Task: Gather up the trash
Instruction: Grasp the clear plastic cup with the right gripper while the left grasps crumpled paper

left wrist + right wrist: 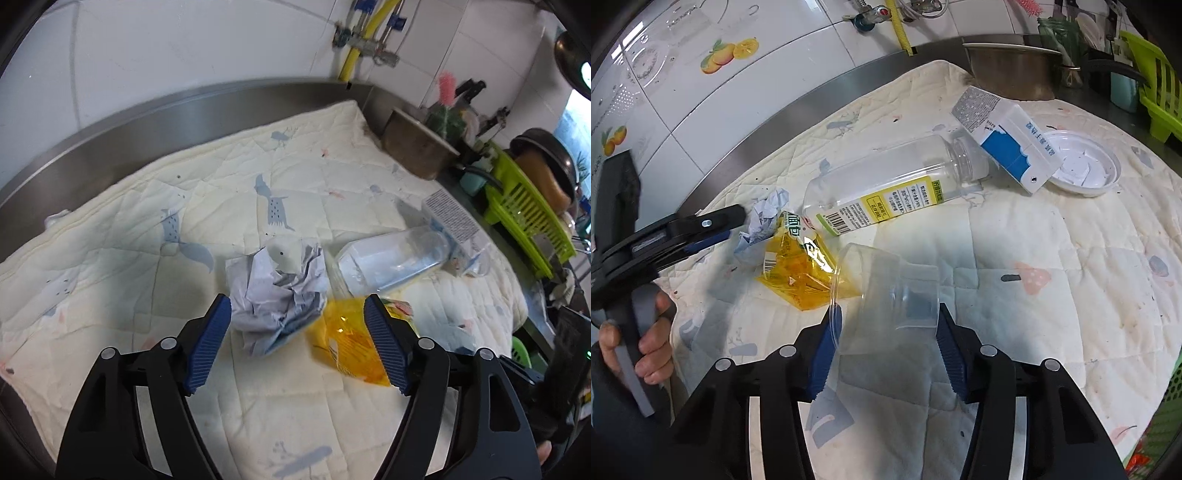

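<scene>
On a quilted cloth over the steel counter lie a clear bottle, milk carton, yellow wrapper and crumpled paper, the left gripper gaping empty around paper and wrapper, the right gripper half-closed against a tipped clear plastic cup.

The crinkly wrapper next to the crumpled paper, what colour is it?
Transparent orange-yellow wrapper, with a green-and-white printed strip; clearest in the right wrist view.
</scene>
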A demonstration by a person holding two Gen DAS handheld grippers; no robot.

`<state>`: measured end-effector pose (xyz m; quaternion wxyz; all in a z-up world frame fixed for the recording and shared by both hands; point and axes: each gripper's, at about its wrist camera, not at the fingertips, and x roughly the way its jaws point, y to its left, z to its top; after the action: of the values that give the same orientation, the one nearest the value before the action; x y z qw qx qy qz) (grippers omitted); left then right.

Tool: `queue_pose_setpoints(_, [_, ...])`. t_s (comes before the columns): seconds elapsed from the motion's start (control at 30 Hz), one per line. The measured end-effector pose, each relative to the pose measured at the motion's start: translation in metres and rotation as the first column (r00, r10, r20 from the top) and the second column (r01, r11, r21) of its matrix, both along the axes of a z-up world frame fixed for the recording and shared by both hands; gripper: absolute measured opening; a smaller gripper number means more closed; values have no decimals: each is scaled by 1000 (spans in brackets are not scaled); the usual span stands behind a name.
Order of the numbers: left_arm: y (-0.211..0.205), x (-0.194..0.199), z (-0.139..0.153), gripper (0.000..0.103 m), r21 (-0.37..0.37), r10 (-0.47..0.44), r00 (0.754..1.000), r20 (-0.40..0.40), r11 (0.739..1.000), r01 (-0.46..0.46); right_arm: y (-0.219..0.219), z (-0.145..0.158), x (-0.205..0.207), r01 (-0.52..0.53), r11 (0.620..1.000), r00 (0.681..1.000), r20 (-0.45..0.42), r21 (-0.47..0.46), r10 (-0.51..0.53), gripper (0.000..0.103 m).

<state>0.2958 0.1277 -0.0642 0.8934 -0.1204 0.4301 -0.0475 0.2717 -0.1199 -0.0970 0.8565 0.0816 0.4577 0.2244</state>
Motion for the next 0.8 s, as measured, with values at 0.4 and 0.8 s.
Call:
queue_pose_setpoints(0.4, [-1,26,-20,73,15,20,998,-62,1000,-19,-12,5,-8,-3,1000,1000,5,22,3,50])
queue_pose_setpoints(0.8, [5,36,-22,74,12,31,996,-82,999,-30,-23,16,-19,-4,999,1000,23,38,3,50])
